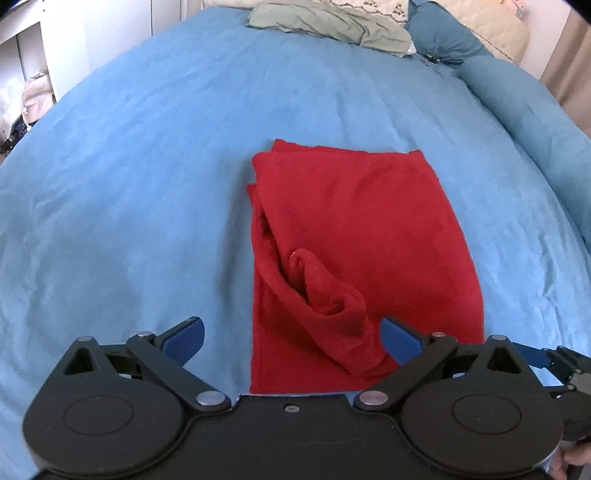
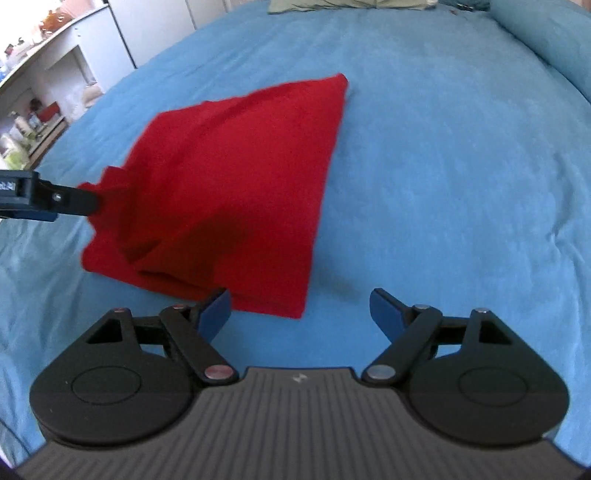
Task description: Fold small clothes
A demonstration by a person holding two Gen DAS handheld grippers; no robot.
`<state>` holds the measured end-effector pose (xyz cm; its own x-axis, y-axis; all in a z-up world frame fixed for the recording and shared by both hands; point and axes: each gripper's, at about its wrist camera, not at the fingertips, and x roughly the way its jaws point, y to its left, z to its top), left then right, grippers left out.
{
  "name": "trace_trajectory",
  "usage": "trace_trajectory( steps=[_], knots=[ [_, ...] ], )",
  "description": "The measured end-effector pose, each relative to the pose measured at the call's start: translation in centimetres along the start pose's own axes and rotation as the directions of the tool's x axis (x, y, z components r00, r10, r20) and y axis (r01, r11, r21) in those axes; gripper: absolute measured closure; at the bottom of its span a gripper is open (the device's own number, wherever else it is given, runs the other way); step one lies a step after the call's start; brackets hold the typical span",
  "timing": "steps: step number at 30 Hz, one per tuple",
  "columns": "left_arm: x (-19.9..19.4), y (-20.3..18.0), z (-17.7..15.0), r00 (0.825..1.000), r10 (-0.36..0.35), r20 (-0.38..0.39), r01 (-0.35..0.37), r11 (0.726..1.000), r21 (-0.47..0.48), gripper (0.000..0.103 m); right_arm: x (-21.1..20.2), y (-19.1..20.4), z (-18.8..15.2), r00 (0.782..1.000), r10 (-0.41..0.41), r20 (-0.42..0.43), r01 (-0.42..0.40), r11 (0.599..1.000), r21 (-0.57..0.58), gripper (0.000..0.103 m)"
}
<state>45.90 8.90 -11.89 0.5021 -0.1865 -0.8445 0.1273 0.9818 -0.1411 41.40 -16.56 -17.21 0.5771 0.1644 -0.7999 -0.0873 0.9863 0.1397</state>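
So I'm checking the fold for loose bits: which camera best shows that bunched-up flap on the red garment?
The left wrist view. The bunched flap sits near centre on the red garment, just ahead of the open left gripper. The right wrist view shows the garment from the side, its left edge blurred; no flap is distinguishable there.

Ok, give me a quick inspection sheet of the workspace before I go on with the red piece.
Surface: bed with a blue cover, lightly wrinkled.
Job's things: red garment lying partly folded on the cover; layered edges on its left side and a loose rumpled fold near its near edge.
Clutter: green-grey cloth bunched at the far end of the bed.
Grippers: left gripper open, straddling the garment's near edge; right gripper open, at the garment's near right corner, holding nothing.
Cables: nothing seen.
Surroundings: blue pillows along the right side, white shelves with small items to the left.
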Motion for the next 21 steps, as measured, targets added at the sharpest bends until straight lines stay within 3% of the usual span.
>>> trace_trajectory(
  steps=[6, 8, 12, 16, 19, 21],
  knots=[
    [0.2, 0.4, 0.0, 1.000, 0.014, 0.004, -0.014, 1.000, -0.017, 0.002, 2.2, 1.8, 0.1, 0.997, -0.082, 0.002, 0.082, 0.991, -0.102, 0.009],
    [0.3, 0.3, 0.1, 1.000, 0.003, 0.006, -0.003, 1.000, -0.016, 0.002, 2.0, 2.0, 0.1, 0.995, -0.094, 0.018, 0.096, 0.988, -0.120, 0.016],
    [1.6, 0.5, 0.2, 0.997, 0.081, -0.020, -0.081, 0.997, -0.008, 0.002, 1.0, 0.6, 0.2, 0.987, -0.149, 0.066, 0.152, 0.987, -0.043, 0.019],
    [4.1, 3.4, -1.6, 0.976, 0.166, -0.144, -0.178, 0.981, -0.079, 0.002, 0.4, -1.3, -0.1, 0.987, -0.144, 0.070, 0.140, 0.989, 0.056, 0.019],
    [4.6, 5.2, -3.4, 0.980, 0.133, -0.149, -0.152, 0.981, -0.124, 0.000, 0.8, -1.8, -0.7, 0.990, -0.136, 0.042, 0.131, 0.987, 0.096, 0.019],
    [4.7, 4.8, -3.7, 0.979, 0.148, -0.140, -0.161, 0.983, -0.086, 0.000, 0.9, -2.4, -1.0, 0.991, -0.126, 0.036, 0.120, 0.984, 0.130, 0.019]
  ],
)
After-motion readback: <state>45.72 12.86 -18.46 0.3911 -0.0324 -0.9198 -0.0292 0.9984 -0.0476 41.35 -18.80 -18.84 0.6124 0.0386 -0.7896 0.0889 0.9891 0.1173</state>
